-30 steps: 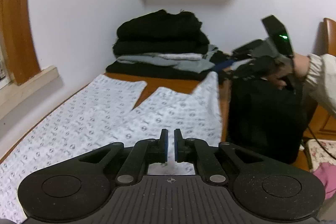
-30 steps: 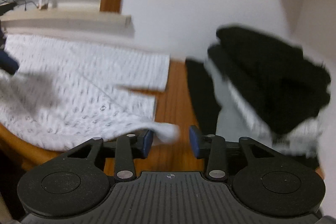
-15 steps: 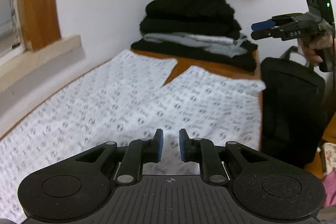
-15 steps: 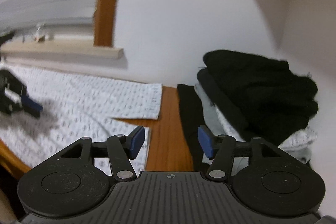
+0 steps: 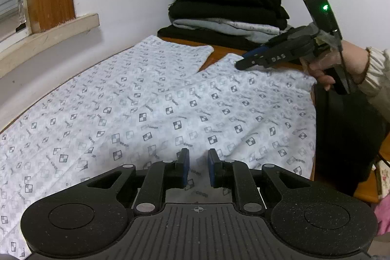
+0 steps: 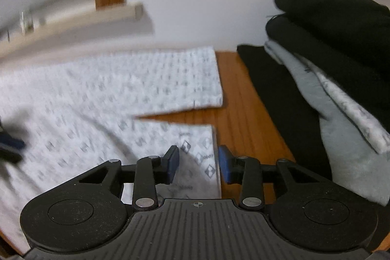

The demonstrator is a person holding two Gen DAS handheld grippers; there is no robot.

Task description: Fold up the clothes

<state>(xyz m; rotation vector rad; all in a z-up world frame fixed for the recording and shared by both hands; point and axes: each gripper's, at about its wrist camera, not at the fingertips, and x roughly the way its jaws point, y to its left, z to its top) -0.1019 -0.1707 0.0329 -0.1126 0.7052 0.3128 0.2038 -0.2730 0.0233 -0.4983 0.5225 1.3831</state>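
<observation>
Trousers of white cloth with a grey checker print [image 5: 151,101] lie spread flat on the wooden tabletop [image 6: 246,113], ready for folding, while the right hand-held gripper [image 6: 198,163], jaws just narrowed yet apart, straddles a leg hem and the left hand-held gripper [image 5: 197,168] hovers slightly parted, empty.

Trousers [image 5: 158,109] spread on table [image 6: 234,94]; clothes stack [image 5: 226,14] apparently behind them.

The near part of the patterned trousers [image 5: 158,113] is hidden behind the left tool [image 5: 197,168], and their left end is cut off by the picture's edge. In the right wrist view the trousers, the window sill [image 6: 73,26] and a small object on it are smeared by blur; what that object is cannot be told. The stack of folded clothes [image 6: 341,65] is cut off at the right edge there. The person's sleeve [image 5: 375,70] is cropped in the left wrist view.
</observation>
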